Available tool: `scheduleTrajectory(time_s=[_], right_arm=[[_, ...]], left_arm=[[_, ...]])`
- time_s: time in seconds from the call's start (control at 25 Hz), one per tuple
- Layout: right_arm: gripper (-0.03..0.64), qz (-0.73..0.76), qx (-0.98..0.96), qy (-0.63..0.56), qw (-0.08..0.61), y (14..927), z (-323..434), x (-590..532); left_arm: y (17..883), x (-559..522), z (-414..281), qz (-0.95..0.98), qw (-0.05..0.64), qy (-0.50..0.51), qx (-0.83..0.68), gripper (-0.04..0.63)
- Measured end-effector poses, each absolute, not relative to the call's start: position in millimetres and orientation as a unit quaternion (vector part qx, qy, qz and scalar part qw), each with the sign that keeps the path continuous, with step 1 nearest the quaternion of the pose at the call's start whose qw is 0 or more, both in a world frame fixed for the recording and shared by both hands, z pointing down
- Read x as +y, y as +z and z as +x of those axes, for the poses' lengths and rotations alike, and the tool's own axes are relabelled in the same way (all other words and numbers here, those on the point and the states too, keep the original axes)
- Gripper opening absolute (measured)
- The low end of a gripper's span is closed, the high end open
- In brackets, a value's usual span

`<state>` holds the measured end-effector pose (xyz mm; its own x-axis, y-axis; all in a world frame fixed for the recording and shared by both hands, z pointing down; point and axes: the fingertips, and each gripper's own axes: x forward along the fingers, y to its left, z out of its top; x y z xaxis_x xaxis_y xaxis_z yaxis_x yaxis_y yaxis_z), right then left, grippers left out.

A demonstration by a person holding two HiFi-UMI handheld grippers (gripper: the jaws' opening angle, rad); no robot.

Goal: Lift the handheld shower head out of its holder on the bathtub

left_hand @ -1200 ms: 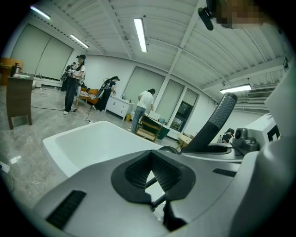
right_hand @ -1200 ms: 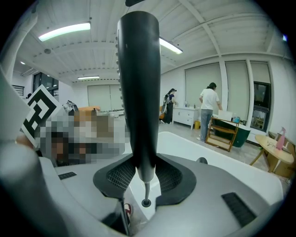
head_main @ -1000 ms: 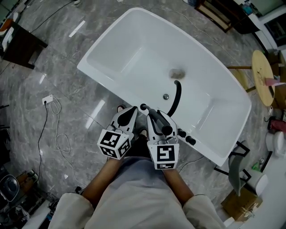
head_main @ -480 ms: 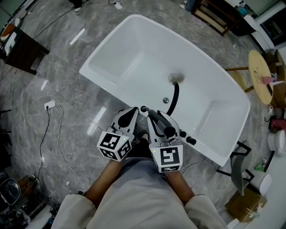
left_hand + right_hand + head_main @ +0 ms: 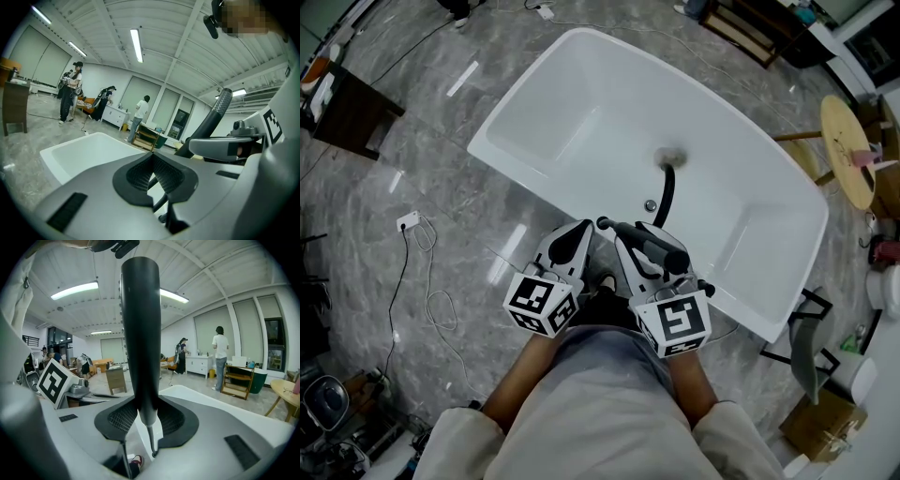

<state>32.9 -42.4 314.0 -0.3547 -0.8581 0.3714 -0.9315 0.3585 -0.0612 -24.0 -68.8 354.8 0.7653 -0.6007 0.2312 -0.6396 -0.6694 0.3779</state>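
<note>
Black plastic first: clamps the handheld shower head (image 5: 140,324) upright in the right gripper (image 5: 143,416), lower centre of frame, just above the bathtub (image 5: 520,169) rim, probably to lift it straight from its holder. Holds the left gripper (image 5: 152,161) closed, empty, beside.

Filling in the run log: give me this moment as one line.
right gripper: shut on shower head | left gripper: shut, empty | hose: hangs into bathtub
</note>
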Motion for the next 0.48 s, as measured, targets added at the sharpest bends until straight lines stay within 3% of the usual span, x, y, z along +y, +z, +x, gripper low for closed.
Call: scheduleTrajectory(time_s=[0.48], right_arm=[[0.14,0.507,-0.84,0.114,0.155,308.8,26.6,-40.6]], left_arm=[[329.7,-74.2,-14.2,0.927,0.191,0.048,-0.32,0.005]])
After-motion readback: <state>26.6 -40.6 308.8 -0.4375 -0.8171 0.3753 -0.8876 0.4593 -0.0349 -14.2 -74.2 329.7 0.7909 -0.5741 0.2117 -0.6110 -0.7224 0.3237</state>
